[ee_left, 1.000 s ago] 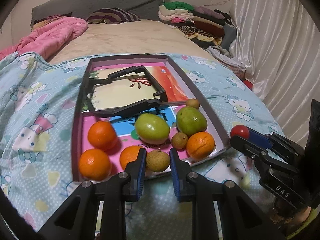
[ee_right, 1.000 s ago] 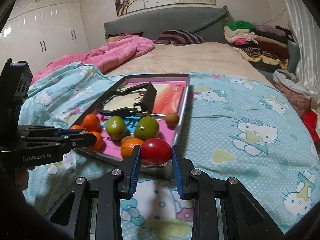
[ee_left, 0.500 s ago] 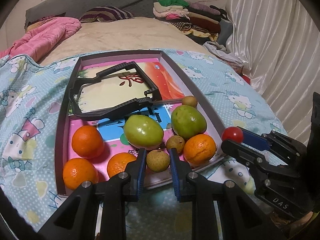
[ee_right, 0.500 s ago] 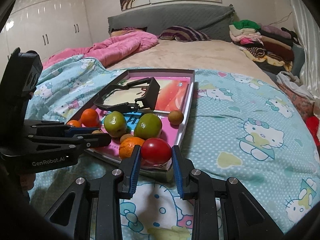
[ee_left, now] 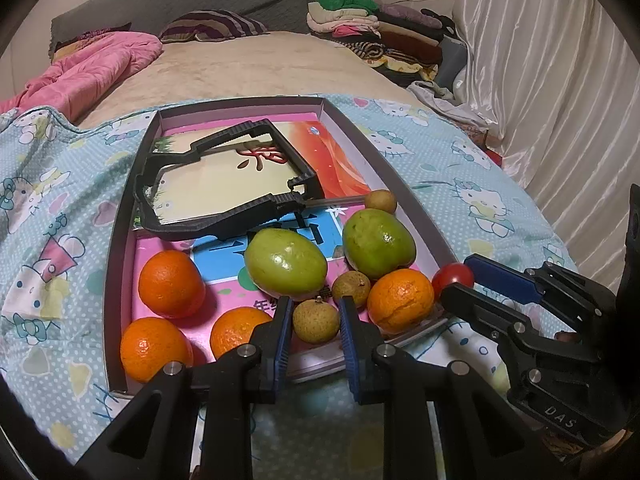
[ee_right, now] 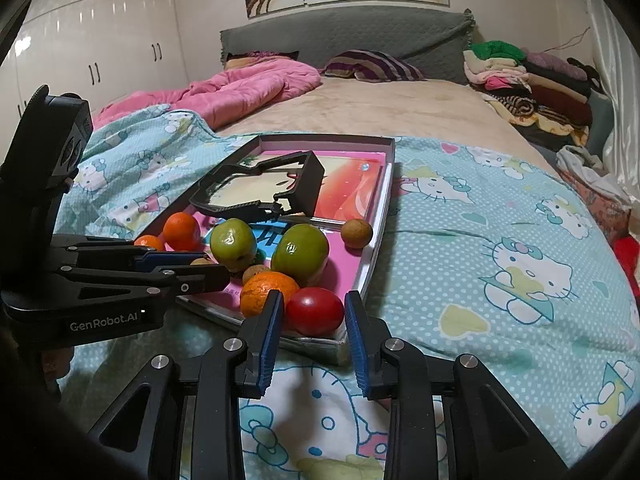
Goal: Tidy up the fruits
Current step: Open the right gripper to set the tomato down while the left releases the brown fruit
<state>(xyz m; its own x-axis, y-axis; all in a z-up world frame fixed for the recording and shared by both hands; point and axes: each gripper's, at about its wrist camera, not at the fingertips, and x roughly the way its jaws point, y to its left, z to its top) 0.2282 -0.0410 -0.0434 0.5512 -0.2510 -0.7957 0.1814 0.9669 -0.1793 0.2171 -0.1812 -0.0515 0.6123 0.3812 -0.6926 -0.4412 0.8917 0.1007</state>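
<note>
Both tools advanced: left tool seemingly pinching longan, right tool pinching tomato.

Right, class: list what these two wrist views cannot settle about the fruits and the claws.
- Left wrist view: whether the left claw touches the longan; slim gaps show.
- Right wrist view: the tomato between the right claw fingers; contact unclear.
- Right wrist view: the left claw's arm hides the near oranges.

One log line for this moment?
left gripper: around longan, contact unclear | right gripper: around tomato, contact unclear | tray
</note>
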